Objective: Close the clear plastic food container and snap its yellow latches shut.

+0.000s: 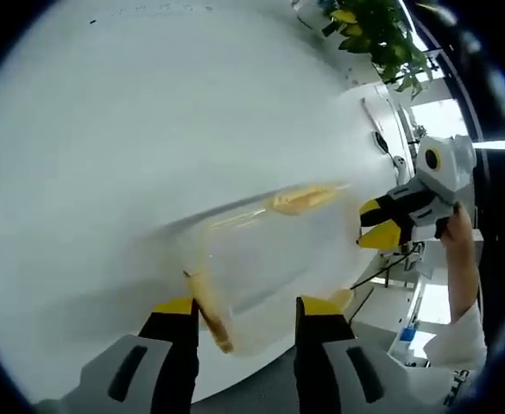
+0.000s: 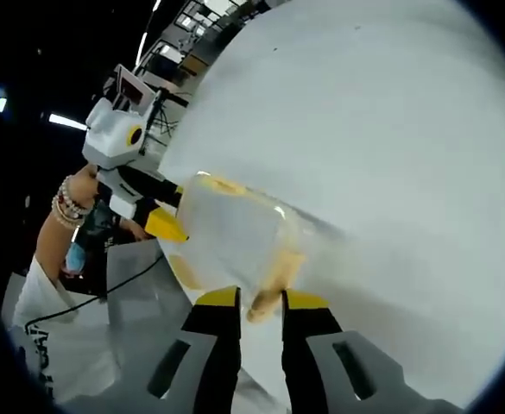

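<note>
The clear plastic container (image 1: 261, 259) lies blurred at the white table's edge, with one yellow latch (image 1: 306, 199) on its far long side and another (image 1: 212, 316) at its near end. My left gripper (image 1: 249, 305) is open, its jaws wide apart astride that near end. My right gripper (image 1: 380, 222) comes in from the right, held by a hand, at the container's other end. In the right gripper view the container (image 2: 230, 233) sits just ahead, and my right gripper (image 2: 263, 299) is shut on the yellow latch (image 2: 266, 302). The left gripper (image 2: 161, 216) touches the far end.
The white table (image 1: 148, 129) spreads wide beyond the container, and its edge (image 1: 261, 366) runs close under my left jaws. A potted plant (image 1: 375, 30) stands at the far corner. A person's white sleeve (image 2: 58, 336) and braceleted wrist (image 2: 66, 205) are at the left.
</note>
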